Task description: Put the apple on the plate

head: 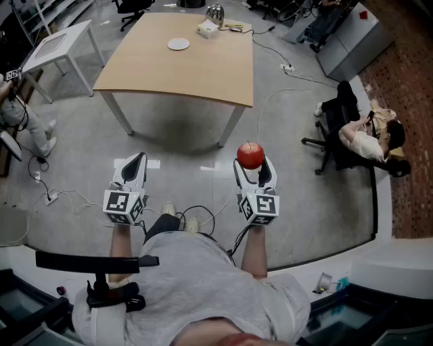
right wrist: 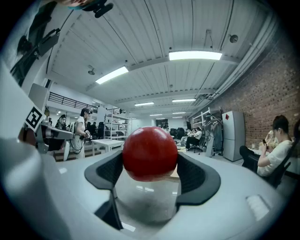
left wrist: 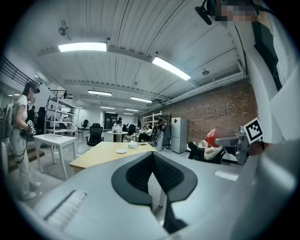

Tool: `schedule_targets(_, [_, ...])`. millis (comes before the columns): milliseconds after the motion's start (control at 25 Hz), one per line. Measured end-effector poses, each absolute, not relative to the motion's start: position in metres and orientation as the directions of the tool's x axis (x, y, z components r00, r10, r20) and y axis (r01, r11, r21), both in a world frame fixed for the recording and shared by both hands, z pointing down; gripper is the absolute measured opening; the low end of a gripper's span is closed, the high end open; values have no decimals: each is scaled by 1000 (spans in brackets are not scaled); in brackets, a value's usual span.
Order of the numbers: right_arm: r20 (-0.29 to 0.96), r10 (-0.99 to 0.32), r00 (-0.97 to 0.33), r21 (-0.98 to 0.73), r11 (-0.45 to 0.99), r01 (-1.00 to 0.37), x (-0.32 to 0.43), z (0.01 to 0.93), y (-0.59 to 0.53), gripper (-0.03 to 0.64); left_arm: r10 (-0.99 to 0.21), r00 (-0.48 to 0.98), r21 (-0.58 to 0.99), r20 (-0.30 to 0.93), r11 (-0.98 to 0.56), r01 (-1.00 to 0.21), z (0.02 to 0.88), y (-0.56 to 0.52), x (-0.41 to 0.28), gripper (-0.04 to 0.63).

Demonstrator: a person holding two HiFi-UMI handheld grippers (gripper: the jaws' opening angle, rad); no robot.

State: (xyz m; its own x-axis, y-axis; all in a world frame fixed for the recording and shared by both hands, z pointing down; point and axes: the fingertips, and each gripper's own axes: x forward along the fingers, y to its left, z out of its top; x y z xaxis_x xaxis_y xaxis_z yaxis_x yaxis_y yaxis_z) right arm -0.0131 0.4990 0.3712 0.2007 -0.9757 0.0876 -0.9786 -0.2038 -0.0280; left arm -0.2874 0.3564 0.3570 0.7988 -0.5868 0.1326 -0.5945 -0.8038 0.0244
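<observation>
A red apple [head: 250, 155] sits between the jaws of my right gripper [head: 254, 166], which is shut on it and held level above the floor. The right gripper view shows the apple [right wrist: 150, 152] pinched between the two dark pads [right wrist: 108, 172], and it hides the space straight ahead. My left gripper [head: 134, 164] hangs level beside it with its jaws shut and nothing held; its pads [left wrist: 136, 174] meet. The small white plate [head: 178, 44] lies on the wooden table [head: 203, 74], well ahead of both grippers. The plate [left wrist: 121, 151] also shows small in the left gripper view.
A metal kettle [head: 215, 13] and a white box [head: 208, 28] stand at the table's far end. A small white table [head: 61, 44] is at the left. A seated person [head: 365, 138] is at the right, another person [head: 17, 115] at the left. Cables [head: 270, 51] run over the floor.
</observation>
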Motion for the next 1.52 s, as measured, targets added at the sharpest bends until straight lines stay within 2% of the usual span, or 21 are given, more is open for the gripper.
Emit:
schedule_targets(360, [78,-975,207,-29,-210,-977,-10,375,501,367,-582,802,10,132,-809,-588,355,356,-283,20])
schedule_targets(560, [7,-979,202,-82,-202,-976,-4,360,513,368,-571,811,-7,125,-818,-575,357,362,-272,20])
schedule_targets(1080, [43,-978,202,-54,-204,-977,18,371,496,368,-533,834,-20,145,-844,-536,363,345,-225,20])
schedule_targets(1520, [50,-964,261,-71,-264,-962,70,376,448,368,-486,863,-58,137,-874,-483,360,284,-166,20])
